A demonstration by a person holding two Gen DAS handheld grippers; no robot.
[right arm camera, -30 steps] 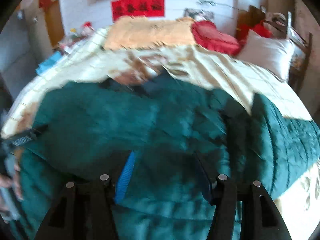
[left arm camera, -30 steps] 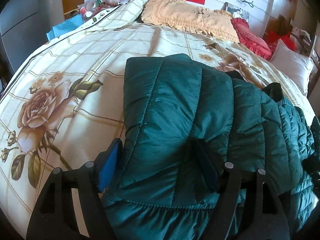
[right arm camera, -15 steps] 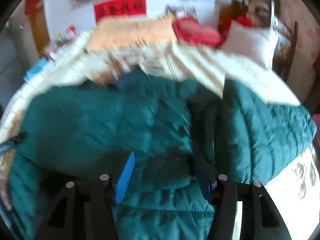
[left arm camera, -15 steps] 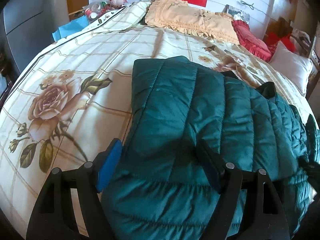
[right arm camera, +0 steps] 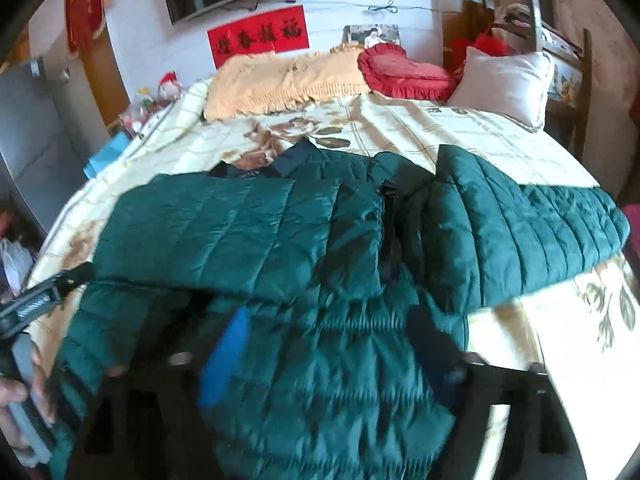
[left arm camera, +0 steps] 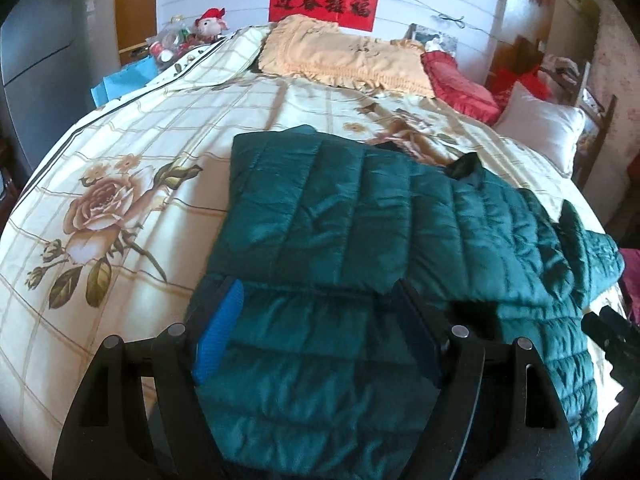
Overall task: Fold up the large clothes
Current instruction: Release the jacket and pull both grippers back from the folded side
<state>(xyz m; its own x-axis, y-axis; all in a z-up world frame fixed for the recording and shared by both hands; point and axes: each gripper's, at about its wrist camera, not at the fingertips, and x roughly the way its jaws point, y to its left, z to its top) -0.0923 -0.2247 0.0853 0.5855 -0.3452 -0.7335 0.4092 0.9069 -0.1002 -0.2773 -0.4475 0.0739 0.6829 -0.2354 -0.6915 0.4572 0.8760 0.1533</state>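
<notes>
Left wrist: puffy quilted green jacket (left arm camera: 340, 232)

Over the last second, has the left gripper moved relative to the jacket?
Yes. The left gripper has pulled back toward the jacket's hem; the folded sleeve edge, previously between its fingers, now lies ahead.

Bright daylight, fisheye warp, blurred right view

Your left tool (left arm camera: 316, 320) and right tool (right arm camera: 332, 344) both sit low with fingers spread wide, gripping nothing.
</notes>
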